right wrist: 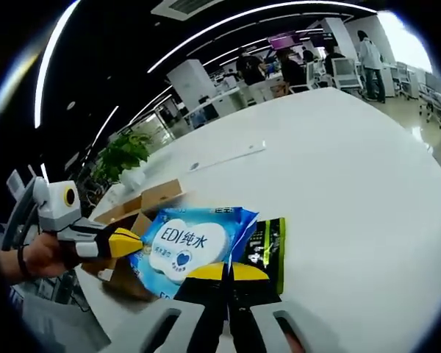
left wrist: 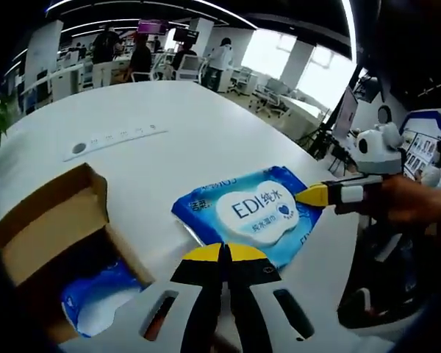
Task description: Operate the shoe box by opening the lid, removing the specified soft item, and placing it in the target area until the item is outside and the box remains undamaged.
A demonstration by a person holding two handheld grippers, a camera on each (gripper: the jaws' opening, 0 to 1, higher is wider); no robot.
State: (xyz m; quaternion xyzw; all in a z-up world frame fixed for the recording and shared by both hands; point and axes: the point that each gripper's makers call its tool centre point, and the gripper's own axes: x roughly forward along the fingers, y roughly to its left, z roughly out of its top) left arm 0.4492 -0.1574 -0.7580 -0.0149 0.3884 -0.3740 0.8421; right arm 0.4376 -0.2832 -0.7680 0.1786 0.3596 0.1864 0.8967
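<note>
A blue pack of wet wipes (left wrist: pixel 259 213) with a white "EDI" label hangs just above the white table, held at two edges. My left gripper (left wrist: pixel 222 254) is shut on its near edge, yellow tips pressed together. My right gripper (left wrist: pixel 314 195) comes in from the right and pinches the pack's far corner. In the right gripper view the same pack (right wrist: pixel 187 243) sits between my right gripper (right wrist: pixel 224 271), shut on its near edge, and the left gripper (right wrist: pixel 125 241) at its left side. The open cardboard shoe box (left wrist: pixel 55 220) stands to the left, with another blue pack (left wrist: pixel 95 300) inside.
A black and green packet (right wrist: pixel 269 246) lies partly under the blue pack, beside the box (right wrist: pixel 148 200). The white table (left wrist: pixel 176 147) stretches far back, with a flat white strip (left wrist: pixel 114 140) on it. People, desks and chairs stand far behind, and a potted plant (right wrist: pixel 121 158).
</note>
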